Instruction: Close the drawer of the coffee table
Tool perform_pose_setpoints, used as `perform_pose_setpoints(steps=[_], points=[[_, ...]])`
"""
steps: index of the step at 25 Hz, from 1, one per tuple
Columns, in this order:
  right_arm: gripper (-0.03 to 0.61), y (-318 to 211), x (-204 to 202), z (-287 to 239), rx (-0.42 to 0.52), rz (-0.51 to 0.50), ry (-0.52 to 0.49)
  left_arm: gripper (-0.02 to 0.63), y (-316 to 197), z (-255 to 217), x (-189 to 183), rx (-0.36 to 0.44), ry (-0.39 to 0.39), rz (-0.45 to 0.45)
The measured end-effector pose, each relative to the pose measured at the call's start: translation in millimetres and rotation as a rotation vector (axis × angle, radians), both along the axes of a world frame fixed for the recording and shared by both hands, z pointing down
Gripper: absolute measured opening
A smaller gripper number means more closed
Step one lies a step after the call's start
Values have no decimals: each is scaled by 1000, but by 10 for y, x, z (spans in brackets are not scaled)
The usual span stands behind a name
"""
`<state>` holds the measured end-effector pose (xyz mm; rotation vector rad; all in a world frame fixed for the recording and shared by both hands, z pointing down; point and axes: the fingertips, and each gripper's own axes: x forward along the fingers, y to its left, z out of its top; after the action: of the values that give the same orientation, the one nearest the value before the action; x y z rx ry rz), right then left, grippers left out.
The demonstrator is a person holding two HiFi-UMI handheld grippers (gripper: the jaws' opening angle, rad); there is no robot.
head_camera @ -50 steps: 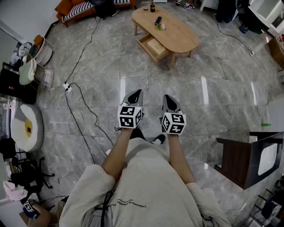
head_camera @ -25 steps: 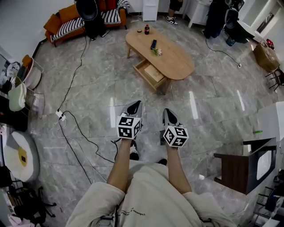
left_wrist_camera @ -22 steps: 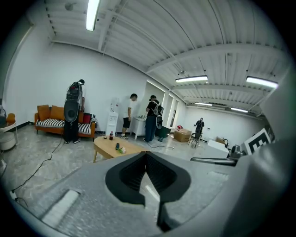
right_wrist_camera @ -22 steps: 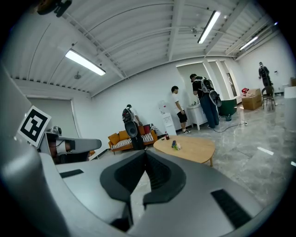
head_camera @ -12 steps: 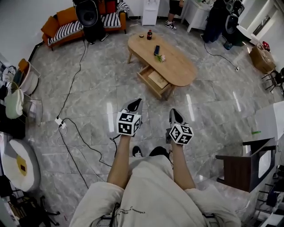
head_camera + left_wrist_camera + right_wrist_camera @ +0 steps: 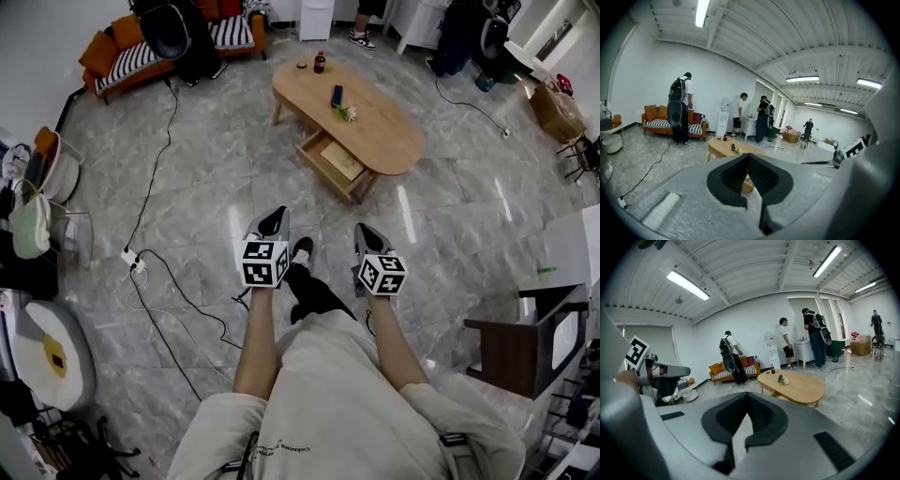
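- The drawer [image 6: 335, 165] is seen pulled out of the oval wooden coffee table [image 6: 380, 131], well apart from both grippers.
- The left gripper [image 6: 271, 225] is held closed, with nothing gripped.
- The right gripper [image 6: 367, 238] is likewise closed and empty.

Beige shirt [image 6: 328, 394]; grey left tool [image 6: 275, 218] and right tool [image 6: 364, 232] bear black-and-white marker cubes [image 6: 262, 263]

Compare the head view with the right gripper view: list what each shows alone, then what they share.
Head view only: the inside of the open drawer and the white power strip. Right gripper view only: the ceiling lights. Both: the coffee table, the bottle on it and the orange sofa.
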<state>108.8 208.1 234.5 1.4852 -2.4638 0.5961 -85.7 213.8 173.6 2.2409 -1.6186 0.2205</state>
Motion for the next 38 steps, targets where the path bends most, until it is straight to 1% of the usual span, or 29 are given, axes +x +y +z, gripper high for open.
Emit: perform_pose_setpoints(steps=[2, 6, 10, 15, 18, 21, 24, 27, 30, 32, 35, 38], points=[[15, -172, -144, -24, 6, -3, -15, 9, -130, -14, -151, 5, 2, -24], [15, -517, -324, -126, 25, 13, -38, 9, -401, -45, -271, 18, -12, -14], [15, -897, -414, -222, 46, 37, -40, 9, -733, -51, -376, 20, -18, 2], [15, -1446, -476, -303, 39, 81, -55, 9, -1221, -174, -552, 22, -21, 13], [15, -1766, -578, -335, 42, 97, -57, 9, -1498, -215, -711, 27, -19, 4], [15, -2110, -712, -358, 42, 102, -64, 9, -1799, -211, -863, 17, -12, -12], [15, -2406, -850, -314, 32, 92, -60, 9, -2072, -141, -988, -7, -19, -16], [15, -2697, -930, -220, 16, 112, -75, 9, -2343, -62, -1106, -27, -32, -12], [15, -3015, -928, -166, 8, 146, -91, 9, -2638, -25, -1167, -44, -37, -2], [15, -3204, -890, -120, 8, 183, -105, 9, -2815, 21, -1172, -52, -49, 20], [15, -3381, -803, -21, 2, 245, -126, 9, -3023, 118, -1147, -72, -67, 54], [15, -3467, -680, -6, 7, 308, -147, 9, -3169, 146, -1034, -78, -79, 100]])
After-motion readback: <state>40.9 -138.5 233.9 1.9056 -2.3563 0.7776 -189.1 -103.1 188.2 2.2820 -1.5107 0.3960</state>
